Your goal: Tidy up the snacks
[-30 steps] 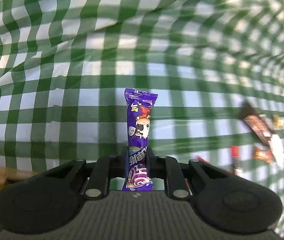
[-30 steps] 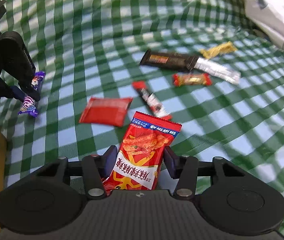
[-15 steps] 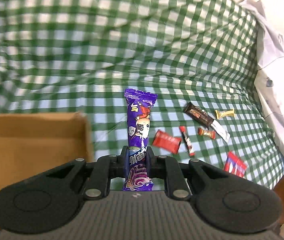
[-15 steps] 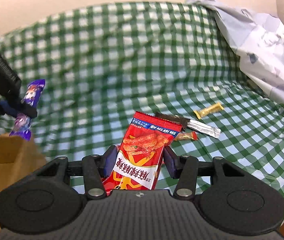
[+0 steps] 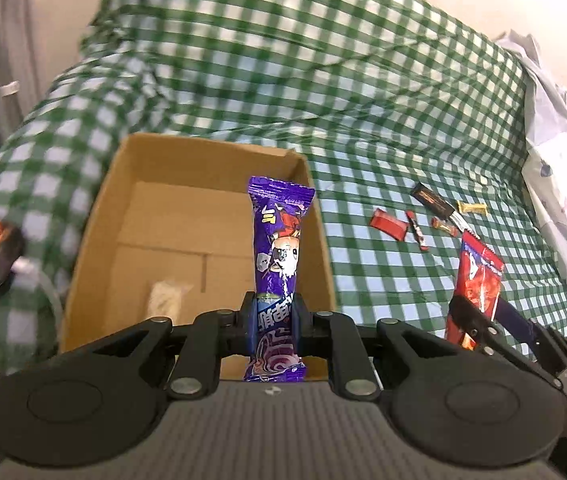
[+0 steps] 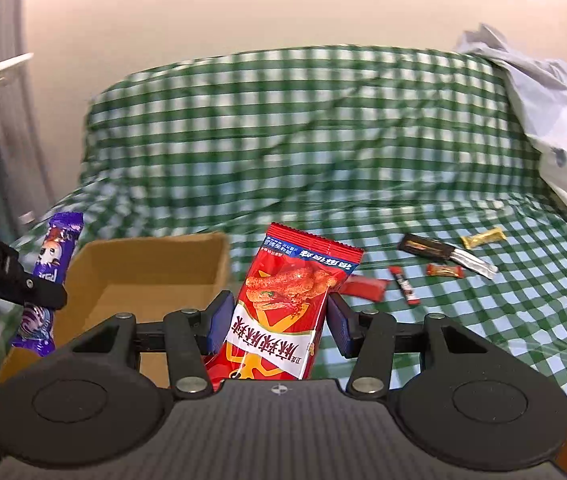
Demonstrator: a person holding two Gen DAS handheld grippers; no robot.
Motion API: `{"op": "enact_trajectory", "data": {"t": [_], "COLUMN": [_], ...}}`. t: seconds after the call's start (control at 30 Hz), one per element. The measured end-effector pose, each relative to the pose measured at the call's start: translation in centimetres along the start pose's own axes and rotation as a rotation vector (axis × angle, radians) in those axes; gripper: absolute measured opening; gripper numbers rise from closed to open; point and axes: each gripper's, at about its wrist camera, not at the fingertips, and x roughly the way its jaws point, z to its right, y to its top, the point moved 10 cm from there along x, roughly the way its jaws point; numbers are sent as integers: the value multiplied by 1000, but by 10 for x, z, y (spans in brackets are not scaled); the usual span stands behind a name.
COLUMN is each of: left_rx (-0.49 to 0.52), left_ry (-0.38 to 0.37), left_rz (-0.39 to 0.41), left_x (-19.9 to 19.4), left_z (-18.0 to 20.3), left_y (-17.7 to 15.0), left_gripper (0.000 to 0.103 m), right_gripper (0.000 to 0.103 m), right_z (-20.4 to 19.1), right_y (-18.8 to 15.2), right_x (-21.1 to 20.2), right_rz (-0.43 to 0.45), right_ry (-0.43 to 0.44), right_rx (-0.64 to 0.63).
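The left tool (image 5: 273,322) is angling down over the open cardboard box (image 5: 187,168), its jaws narrow and pinching a purple candy bar (image 5: 277,248) upright. The right tool (image 6: 277,326) is pointing over the box's right side, gripping a red snack bag (image 6: 283,308) at mid width. Loose snacks (image 6: 431,250) are lying toward the right edge of the green checked cover (image 6: 303,140), beneath a pale wall (image 6: 243,8).

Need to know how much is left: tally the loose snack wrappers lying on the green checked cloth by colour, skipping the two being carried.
Red flat packet, red-and-black stick, small red-orange candy: 3
Black-and-silver bar: 1
Yellow candy: 1
Total: 5
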Motion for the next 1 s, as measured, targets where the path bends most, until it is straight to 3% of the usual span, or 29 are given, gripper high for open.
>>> {"op": "enact_trajectory", "data": {"t": [0.27, 0.53, 1.0], "left_rx": [-57, -117, -124], "left_ry": [-8, -19, -27], "left_rz": [57, 84, 50], "left_x": [-47, -70, -50], "left_z": [-39, -60, -77], "left_y": [-37, -68, -74], "left_gripper": [18, 18, 18], "right_gripper": [53, 53, 53], "right_z": [-50, -81, -98], "right_y": [-2, -16, -25], "right_x": [-53, -77, -66], "right_rz": [45, 45, -3], "right_ry": [43, 71, 55], "right_rx": [-93, -160, -190]}}
